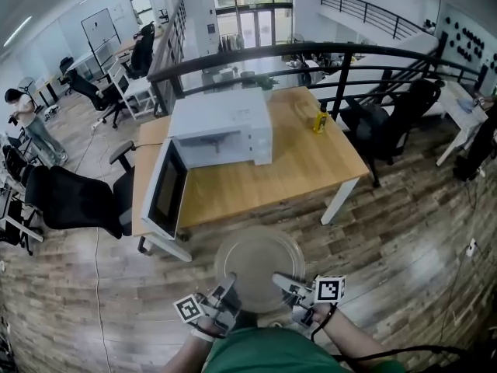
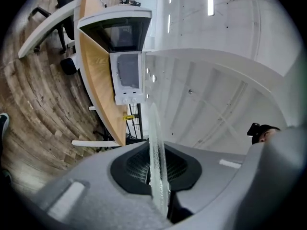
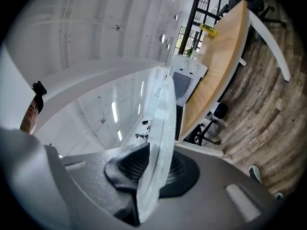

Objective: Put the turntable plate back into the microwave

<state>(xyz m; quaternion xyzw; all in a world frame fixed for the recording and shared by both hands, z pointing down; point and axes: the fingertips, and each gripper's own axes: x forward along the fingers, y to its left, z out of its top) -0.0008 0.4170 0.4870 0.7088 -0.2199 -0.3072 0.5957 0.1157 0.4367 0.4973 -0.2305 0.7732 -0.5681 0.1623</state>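
No legible text, label, brand or number anywhere.

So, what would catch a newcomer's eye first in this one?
The clear glass turntable plate is held out level in front of the person. Its near rim is pinched by the left gripper and the right gripper. Beyond it, the white microwave sits on the wooden table with its door swung open.

We've got the microwave [image 1: 221,127] on the table's [image 1: 311,162] left half, w/ its door [image 1: 167,189] swung out past the front-left corner. A bottle [image 1: 319,120] stands nr the back-right corner. Off the table, before its front edge, the turntable plate [image 1: 258,266] sits btwn the left gripper [image 1: 228,280] & right gripper [image 1: 282,280].
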